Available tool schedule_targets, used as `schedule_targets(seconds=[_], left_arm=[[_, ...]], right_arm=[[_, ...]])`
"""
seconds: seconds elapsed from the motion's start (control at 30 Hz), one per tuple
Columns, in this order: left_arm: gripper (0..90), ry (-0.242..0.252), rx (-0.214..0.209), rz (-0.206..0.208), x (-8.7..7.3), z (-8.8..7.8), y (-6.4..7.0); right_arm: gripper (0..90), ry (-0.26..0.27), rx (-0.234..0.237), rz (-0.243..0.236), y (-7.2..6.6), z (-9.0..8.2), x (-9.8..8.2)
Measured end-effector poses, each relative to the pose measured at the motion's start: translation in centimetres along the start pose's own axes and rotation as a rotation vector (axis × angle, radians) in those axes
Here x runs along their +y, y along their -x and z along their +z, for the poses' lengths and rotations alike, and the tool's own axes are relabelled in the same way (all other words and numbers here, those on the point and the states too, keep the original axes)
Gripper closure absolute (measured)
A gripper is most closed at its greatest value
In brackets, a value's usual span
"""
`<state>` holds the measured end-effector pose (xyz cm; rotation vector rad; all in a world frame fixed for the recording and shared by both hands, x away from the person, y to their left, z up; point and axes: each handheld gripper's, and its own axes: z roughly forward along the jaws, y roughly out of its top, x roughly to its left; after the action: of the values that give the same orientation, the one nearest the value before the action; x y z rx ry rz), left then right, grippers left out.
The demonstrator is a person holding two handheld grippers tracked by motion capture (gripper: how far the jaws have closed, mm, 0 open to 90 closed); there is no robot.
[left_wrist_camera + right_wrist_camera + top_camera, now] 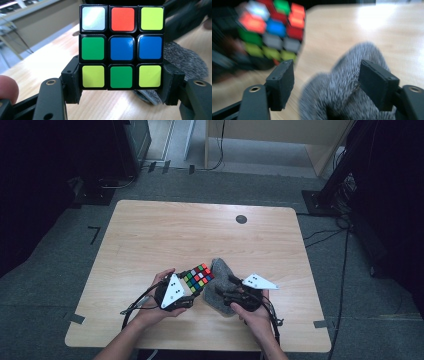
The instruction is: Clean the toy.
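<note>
Two grippers are working near the surface's (150, 230) front edge. The left gripper (121, 82) is clamping a scrambled puzzle cube (121, 47), its jaws pressing the bottom row. The right gripper (327, 85) is straddling a grey cloth (347, 82), jaws apart, seemingly unclamped, though blurred.

Two bare forearms with no sleeves. The left gripper (186, 287) and right gripper (225, 292) are black, each topped by a grey three-cornered plate with dark dots. Square black pads (281, 83), brass-ringed screw holes, and black cables trailing toward the near table edge
</note>
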<state>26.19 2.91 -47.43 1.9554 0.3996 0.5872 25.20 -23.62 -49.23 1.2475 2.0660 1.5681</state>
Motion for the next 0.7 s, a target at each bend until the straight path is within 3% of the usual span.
schedule_targets(seconds=[0.13, 0.2, 0.3, 0.43, 0.5, 0.53, 0.6, 0.7], left_arm=[[34.4, 0.019, -0.03, 0.0, 0.1, 0.0, 0.1], [34.4, 0.023, -0.039, 0.014, 0.0, 0.1, 0.0], [34.4, 0.027, 0.02, 0.031, -0.1, 0.1, -0.1], [34.4, 0.04, -0.011, -0.03, -0.4, -0.2, -0.6], [34.4, 0.041, -0.02, -0.018, -0.5, -0.2, -0.7], [34.4, 0.046, -0.012, -0.016, -0.4, -0.1, -0.7], [34.4, 0.063, -0.037, -0.037, -0.3, -0.1, -1.0], [34.4, 0.028, -0.052, -0.053, -0.4, 0.2, -1.3]], right_arm=[[32.2, -0.131, -0.125, -0.107, -0.1, 1.8, -1.2], [38.6, -0.159, -0.158, -0.126, -0.1, 2.0, -1.7], [45.0, -0.203, -0.137, -0.125, 0.1, 2.3, -1.9], [53.1, -0.222, -0.139, -0.16, 0.3, 2.3, -2.1], [55.1, -0.235, -0.137, -0.212, 0.3, 2.3, -2.1], [54.5, -0.24, -0.14, -0.22, 0.3, 2.4, -2.1], [52.2, -0.254, -0.147, -0.218, 0.2, 2.5, -2.1], [51.9, -0.263, -0.162, -0.228, 0.0, 2.7, -2.2]])
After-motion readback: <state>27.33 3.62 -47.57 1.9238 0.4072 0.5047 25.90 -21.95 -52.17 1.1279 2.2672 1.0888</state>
